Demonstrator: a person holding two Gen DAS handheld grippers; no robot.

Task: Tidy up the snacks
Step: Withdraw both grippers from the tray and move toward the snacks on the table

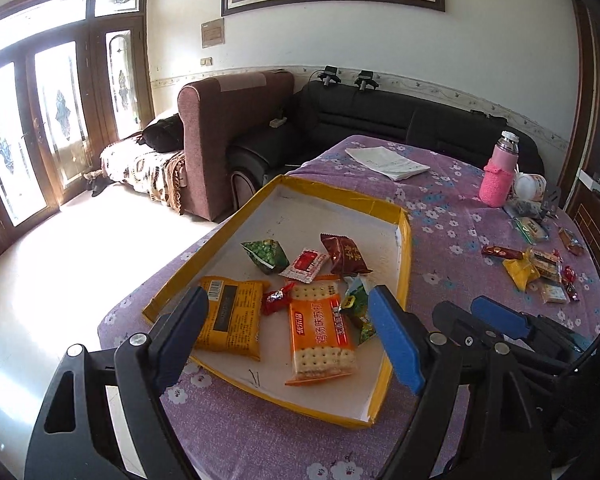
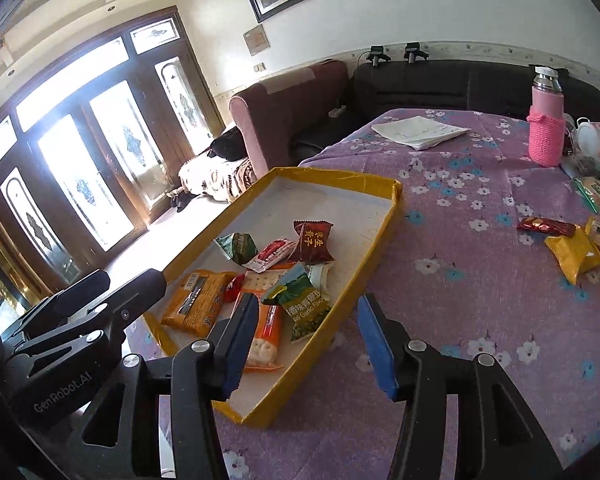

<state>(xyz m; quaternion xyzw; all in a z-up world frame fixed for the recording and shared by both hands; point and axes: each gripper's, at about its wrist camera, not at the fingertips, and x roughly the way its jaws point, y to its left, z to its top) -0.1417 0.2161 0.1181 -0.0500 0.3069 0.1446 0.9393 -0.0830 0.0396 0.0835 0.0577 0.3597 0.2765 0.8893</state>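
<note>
A shallow yellow-rimmed cardboard tray (image 1: 405, 264) lies on the purple flowered tablecloth; it also shows in the right wrist view (image 2: 384, 236). In it lie an orange cracker pack (image 1: 320, 332), a yellow snack pack (image 1: 232, 316), a green garlic-pea bag (image 2: 306, 306), a dark red packet (image 1: 344, 254) and other small packets. My left gripper (image 1: 288, 344) is open and empty above the tray's near end. My right gripper (image 2: 304, 344) is open and empty over the tray's near right corner. Loose snacks (image 1: 536, 268) lie on the cloth to the right, among them a yellow bag (image 2: 574, 254).
A pink bottle in a knitted sleeve (image 1: 500, 172) and a stack of papers (image 1: 388, 162) stand at the table's far side. A brown armchair (image 1: 232, 128) and black sofa (image 1: 380, 116) are behind the table. The table edge drops off left of the tray.
</note>
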